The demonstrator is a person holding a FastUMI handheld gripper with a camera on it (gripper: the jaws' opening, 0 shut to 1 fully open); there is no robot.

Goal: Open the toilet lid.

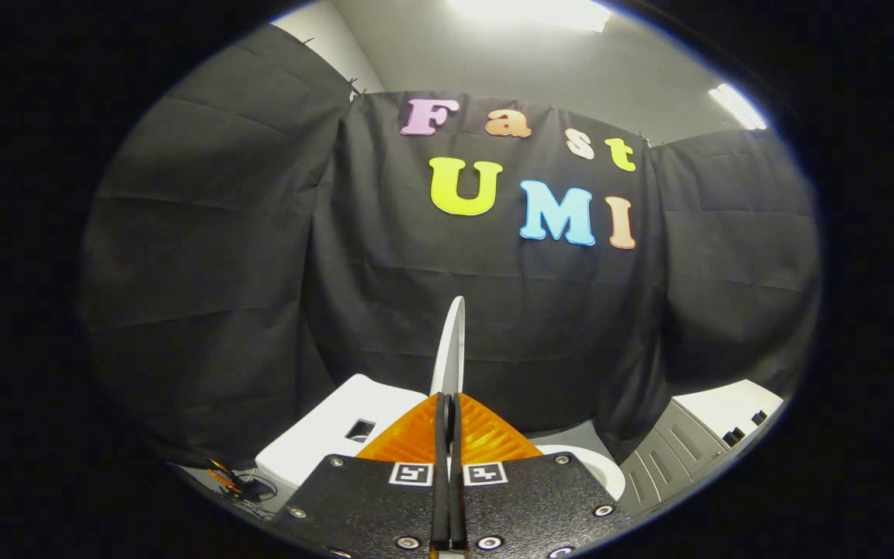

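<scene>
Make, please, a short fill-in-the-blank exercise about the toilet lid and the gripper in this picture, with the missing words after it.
1. The gripper has its two fingers pressed on the thin edge of the toilet ____.
2. The toilet lid stands raised, seen ____-on between the fingers.
3. The white toilet tank lies beside the fingers, in front of the ____ cloth wall.

Missing words: lid; edge; black

One fisheye camera rides on the hand-held gripper (447, 404) and looks forward along its two fingers, which sit pressed close together at 6 o'clock. It faces the booth's black cloth wall (261, 272), pitched slightly upward so ceiling lights (528, 12) show at 12 o'clock. It sits very near the raised toilet lid (451, 345), seen edge-on straight ahead of the fingertips.
</scene>
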